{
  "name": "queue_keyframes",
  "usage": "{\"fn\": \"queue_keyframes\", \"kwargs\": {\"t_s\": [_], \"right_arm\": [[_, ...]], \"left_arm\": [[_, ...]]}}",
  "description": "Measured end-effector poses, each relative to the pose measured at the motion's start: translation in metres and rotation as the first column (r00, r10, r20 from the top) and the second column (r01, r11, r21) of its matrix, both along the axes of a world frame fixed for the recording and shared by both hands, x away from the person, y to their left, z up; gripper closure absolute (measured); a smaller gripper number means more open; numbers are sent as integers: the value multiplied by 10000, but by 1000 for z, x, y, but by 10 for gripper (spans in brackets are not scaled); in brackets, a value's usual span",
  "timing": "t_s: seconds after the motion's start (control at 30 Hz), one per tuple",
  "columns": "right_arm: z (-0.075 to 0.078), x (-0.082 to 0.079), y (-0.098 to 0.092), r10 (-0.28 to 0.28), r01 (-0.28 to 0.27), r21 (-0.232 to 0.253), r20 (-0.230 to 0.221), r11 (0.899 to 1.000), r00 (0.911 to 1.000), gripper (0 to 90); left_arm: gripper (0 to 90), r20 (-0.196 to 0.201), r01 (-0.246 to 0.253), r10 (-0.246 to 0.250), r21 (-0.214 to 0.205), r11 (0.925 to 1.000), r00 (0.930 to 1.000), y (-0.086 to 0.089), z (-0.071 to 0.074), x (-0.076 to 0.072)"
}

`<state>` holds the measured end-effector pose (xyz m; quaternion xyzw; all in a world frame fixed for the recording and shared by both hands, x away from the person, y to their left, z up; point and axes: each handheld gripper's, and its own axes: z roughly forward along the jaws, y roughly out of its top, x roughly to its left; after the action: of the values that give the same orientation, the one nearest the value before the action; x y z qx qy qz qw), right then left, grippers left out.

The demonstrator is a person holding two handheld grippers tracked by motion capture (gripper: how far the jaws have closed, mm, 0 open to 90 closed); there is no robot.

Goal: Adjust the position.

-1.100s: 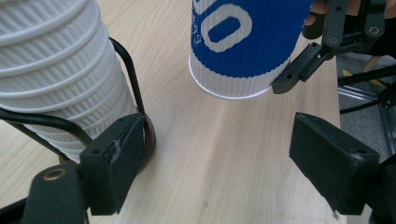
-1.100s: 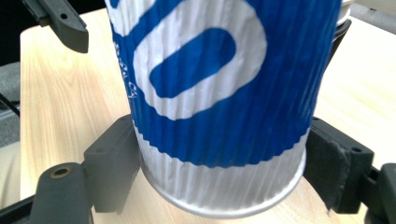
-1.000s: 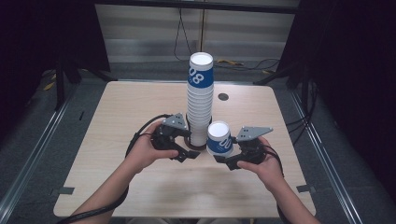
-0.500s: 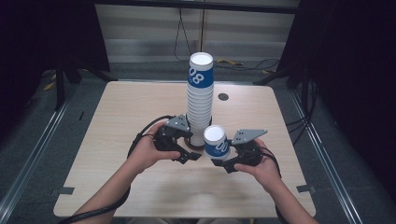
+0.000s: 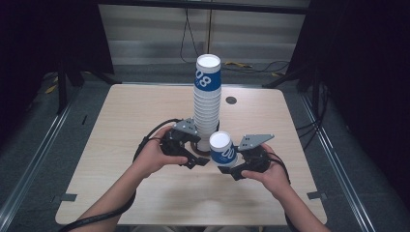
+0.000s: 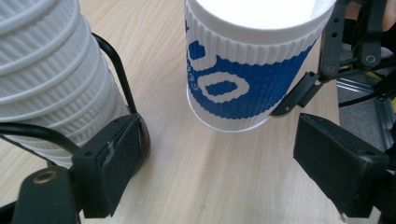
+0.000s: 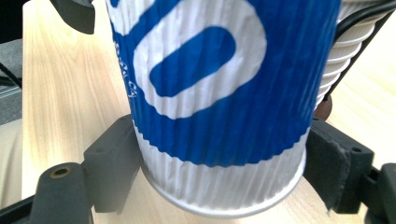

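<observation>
— Since a second earlier, what had changed?

— Held in the right tongs (image 5: 231, 166), the single blue-and-white cup (image 5: 223, 149) had come away from the tall cup stack (image 5: 207, 104) and shifted a little toward the person, while the jaws of the left tongs (image 5: 199, 155) had just been opening, with nothing pressed between them.

— Where was that cup?

— It hung upside down and tilted, just in front of the foot of the stack and apart from it, above the wooden surface (image 5: 121, 121). In the right gripper view the two black jaws pressed on its ribbed wall (image 7: 219, 116) near the rim, one on each side.

— And the left tongs?

— They stood fairly wide by the base of the stack. In the left gripper view one jaw lay just beside the lowest cups (image 6: 51, 93), the other stood free, and the lifted cup (image 6: 243, 74) showed beyond the gap.

— Anything else on the surface?

— A small round dark hole (image 5: 231, 100) sat behind the stack, toward the far edge.
</observation>
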<state>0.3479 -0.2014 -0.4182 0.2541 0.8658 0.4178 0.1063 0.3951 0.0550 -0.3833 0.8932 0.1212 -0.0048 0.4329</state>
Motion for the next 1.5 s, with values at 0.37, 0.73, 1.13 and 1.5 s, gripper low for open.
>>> {"fn": "queue_keyframes", "kwargs": {"t_s": [0.37,0.73,1.13,1.5], "right_arm": [[-1,0,3,301,-309,-461,-179,9985,9994,193],[-2,2,8,523,-545,-688,-325,9961,9981,192],[-1,3,10,678,-714,-916,-418,9932,9968,192],[-2,3,12,863,-911,-1065,-491,9901,9951,190]], "left_arm": [[150,53,200,-200,-11,9998,9998,-4,3,-1],[150,66,499,-500,216,9985,9987,-11,7,1],[150,2,707,-708,510,9962,9975,-18,10,1],[154,26,897,-902,847,9924,9959,-24,13,1]]}}
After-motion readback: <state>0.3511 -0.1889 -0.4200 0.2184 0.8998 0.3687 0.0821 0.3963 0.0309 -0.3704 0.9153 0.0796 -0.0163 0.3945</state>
